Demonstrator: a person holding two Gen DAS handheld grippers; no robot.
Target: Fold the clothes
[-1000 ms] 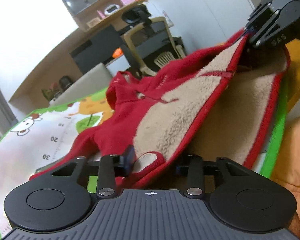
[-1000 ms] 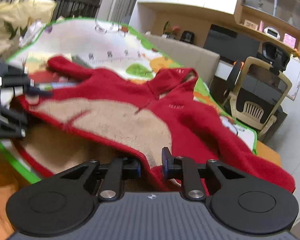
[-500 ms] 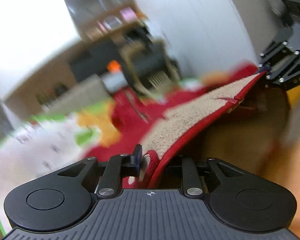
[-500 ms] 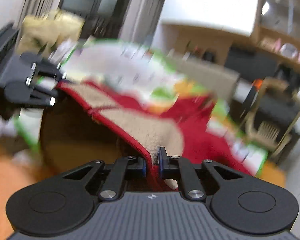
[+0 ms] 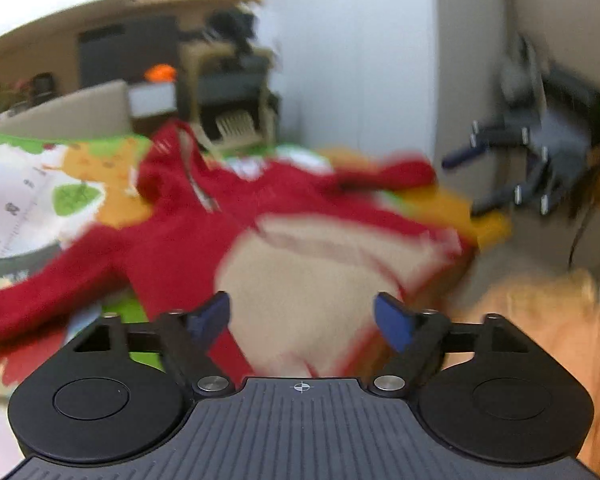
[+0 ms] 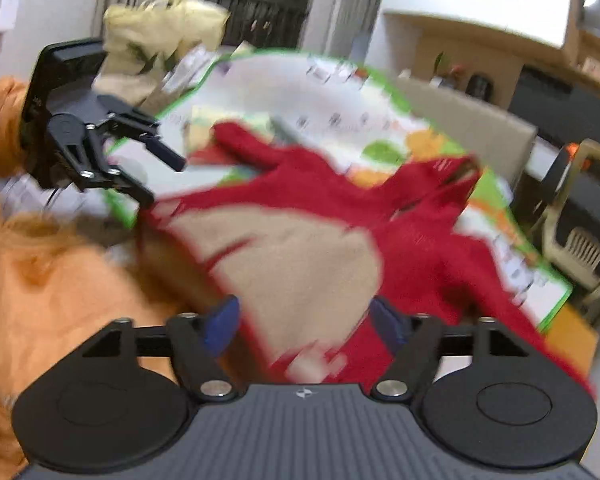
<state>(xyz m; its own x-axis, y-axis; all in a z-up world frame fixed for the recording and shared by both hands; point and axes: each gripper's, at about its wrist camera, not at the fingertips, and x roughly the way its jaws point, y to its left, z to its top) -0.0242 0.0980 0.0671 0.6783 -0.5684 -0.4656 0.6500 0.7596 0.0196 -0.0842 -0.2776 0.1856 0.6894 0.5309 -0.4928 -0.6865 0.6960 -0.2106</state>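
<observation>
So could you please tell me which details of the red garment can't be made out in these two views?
- Left wrist view: red garment motion-blurred; small lettering unreadable.
- Left wrist view: its near hem hidden behind the left tool.
- Right wrist view: its far sleeve blurred; near hem hidden behind the right tool.

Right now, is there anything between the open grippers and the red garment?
Nothing visible. The left hand-held gripper and the right hand-held gripper both hang open directly over the red garment, with only air between. The frames are blurred, so small items could escape notice.
</observation>
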